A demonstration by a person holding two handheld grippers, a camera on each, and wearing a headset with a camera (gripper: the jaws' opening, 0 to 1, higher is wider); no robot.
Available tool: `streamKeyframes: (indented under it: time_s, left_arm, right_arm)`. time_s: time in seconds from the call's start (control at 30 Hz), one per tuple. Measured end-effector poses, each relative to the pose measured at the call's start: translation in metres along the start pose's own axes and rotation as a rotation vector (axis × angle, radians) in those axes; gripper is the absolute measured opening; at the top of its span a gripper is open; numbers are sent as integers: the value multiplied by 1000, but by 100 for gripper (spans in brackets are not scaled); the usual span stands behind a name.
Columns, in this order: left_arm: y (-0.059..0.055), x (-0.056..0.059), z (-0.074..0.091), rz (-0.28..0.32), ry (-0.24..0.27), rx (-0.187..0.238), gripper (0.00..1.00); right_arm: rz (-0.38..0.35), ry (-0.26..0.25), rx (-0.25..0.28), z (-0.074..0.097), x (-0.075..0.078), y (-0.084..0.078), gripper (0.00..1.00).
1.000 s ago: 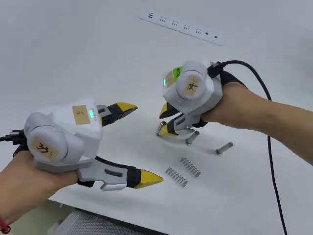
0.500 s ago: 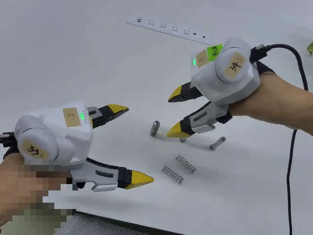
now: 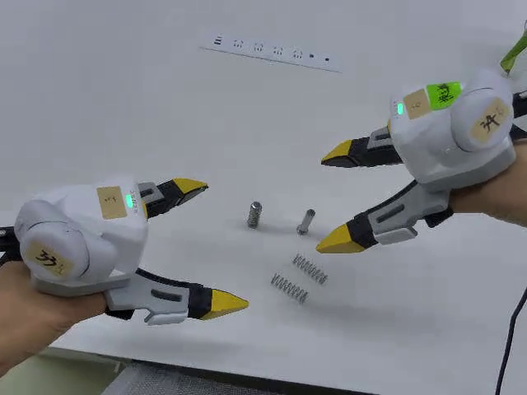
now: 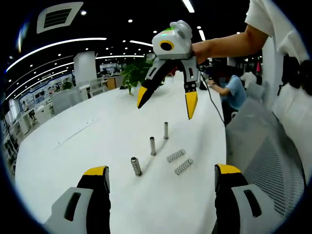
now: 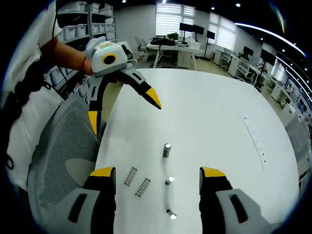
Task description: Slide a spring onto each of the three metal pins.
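Head view, left gripper point(image 3: 206, 245): jaws spread wide with nothing between them, hanging low over the near edge of the tabletop point(image 3: 123, 99).
Head view, right gripper point(image 3: 335, 197): also released and empty, held up off to one side of the pins, likely so the work stays in sight.
Head view, sprung pin point(image 3: 254, 214): upright, a spring already round it. I'd call that one of three done.
Head view, bare pin point(image 3: 306, 220): upright just beside it, no spring on it.
Head view, first loose spring point(image 3: 310, 268): flat on the tabletop between the pins and the near edge, with the second loose spring point(image 3: 289, 288) alongside, both handy for either gripper.
Head view, power strip point(image 3: 272, 51): toward the far edge, well apart.
Left gripper view, third pin point(image 4: 165, 130): bare and upright, ending the row.
Left gripper view, room: open tabletop all round the row.
Right gripper view, mesh chair back point(image 5: 58, 161): just off the near edge, beside the springs, so the freer way in looks to be from above.
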State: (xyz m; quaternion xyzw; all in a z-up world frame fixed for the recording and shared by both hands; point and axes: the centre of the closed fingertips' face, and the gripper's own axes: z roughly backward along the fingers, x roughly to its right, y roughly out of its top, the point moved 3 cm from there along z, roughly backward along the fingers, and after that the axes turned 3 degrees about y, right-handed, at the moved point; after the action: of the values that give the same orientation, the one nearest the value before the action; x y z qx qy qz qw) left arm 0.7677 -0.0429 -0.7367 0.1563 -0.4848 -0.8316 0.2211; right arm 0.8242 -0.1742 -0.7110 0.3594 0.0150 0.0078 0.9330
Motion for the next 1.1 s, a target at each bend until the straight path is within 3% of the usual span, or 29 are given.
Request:
streamKeyframes:
  time_s: [0.3, 0.5, 0.57, 0.9, 1.1]
  left_arm:
    - [0, 10, -9, -101, -77, -83, 86]
    - [-2, 17, -22, -173, -143, -140, 76]
    - [-6, 20, -27, -193, -174, -176, 72]
    - [-19, 32, -55, -299, -299, -275, 46]
    - [-28, 39, -74, -340, -345, -302, 30]
  right_arm:
    - [-84, -61, 85, 30, -10, -36, 82]
    - [-129, -74, 115, 37, -24, -58, 86]
    - [-155, -85, 138, 39, -28, -63, 88]
    - [-207, -110, 174, 47, -45, -84, 92]
    - [-226, -124, 190, 50, -47, -89, 92]
